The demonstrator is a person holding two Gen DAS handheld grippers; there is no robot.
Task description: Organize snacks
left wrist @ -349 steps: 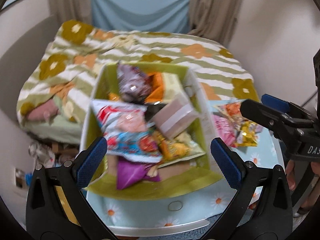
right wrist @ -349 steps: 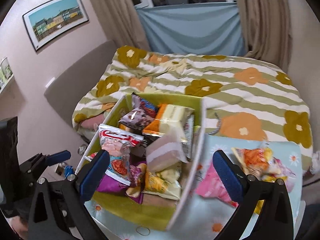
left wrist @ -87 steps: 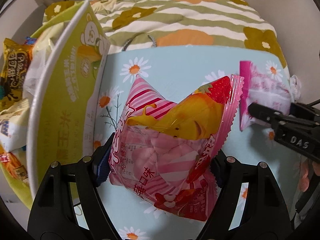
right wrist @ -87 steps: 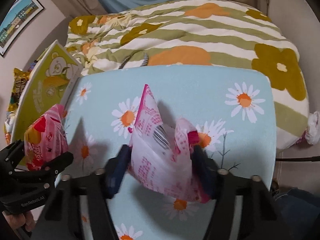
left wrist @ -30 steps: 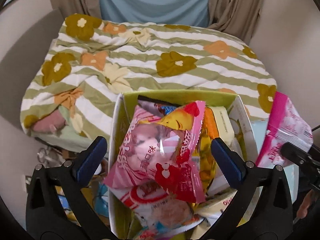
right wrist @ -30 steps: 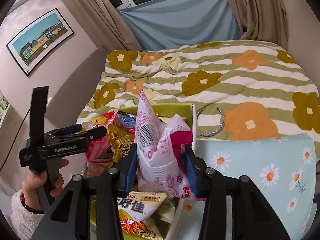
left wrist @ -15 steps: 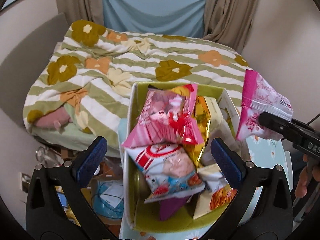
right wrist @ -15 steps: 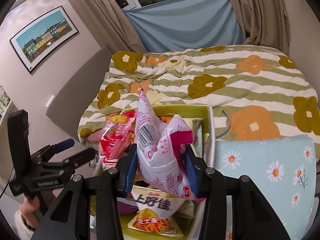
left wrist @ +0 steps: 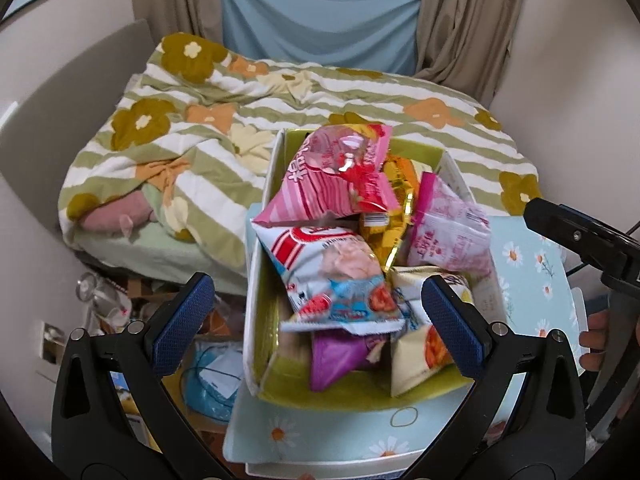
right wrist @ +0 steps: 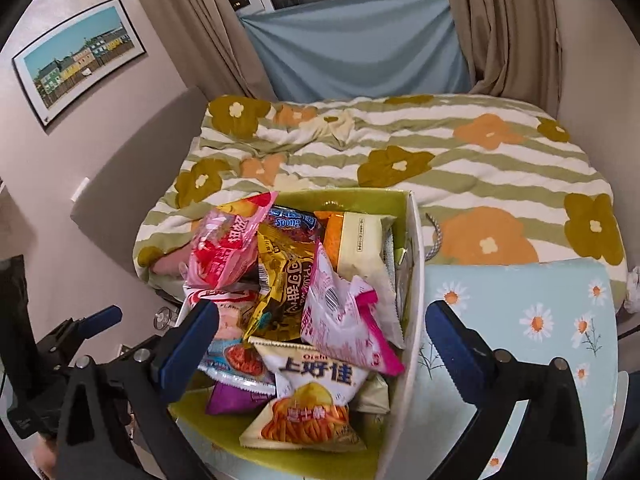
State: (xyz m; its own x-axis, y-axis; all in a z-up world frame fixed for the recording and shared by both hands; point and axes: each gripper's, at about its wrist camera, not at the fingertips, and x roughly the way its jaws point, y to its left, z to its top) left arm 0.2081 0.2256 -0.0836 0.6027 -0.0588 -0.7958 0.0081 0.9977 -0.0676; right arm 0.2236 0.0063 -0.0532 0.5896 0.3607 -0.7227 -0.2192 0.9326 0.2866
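A green and white snack box (left wrist: 264, 216) (right wrist: 414, 280) stands on the daisy-print table, piled with snack bags. A pink striped strawberry bag (left wrist: 336, 176) (right wrist: 222, 250) lies on top at the far left. A smaller pink and white bag (left wrist: 448, 232) (right wrist: 344, 316) lies on the pile at the right. My left gripper (left wrist: 318, 320) is open and empty above the box's near end. My right gripper (right wrist: 322, 338) is open and empty above the box; its arm shows at the right of the left wrist view (left wrist: 580, 240).
The light blue daisy table (right wrist: 520, 320) extends right of the box. A bed with a flowered striped quilt (right wrist: 400, 152) lies behind. Clutter sits on the floor left of the table (left wrist: 100, 292). The box also holds a yellow bag (right wrist: 288, 280) and a chips bag (right wrist: 308, 404).
The right gripper has opened and dropped the small pink and white bag onto the pile. The left gripper, open, has drawn back a little; the strawberry bag rests in the box.
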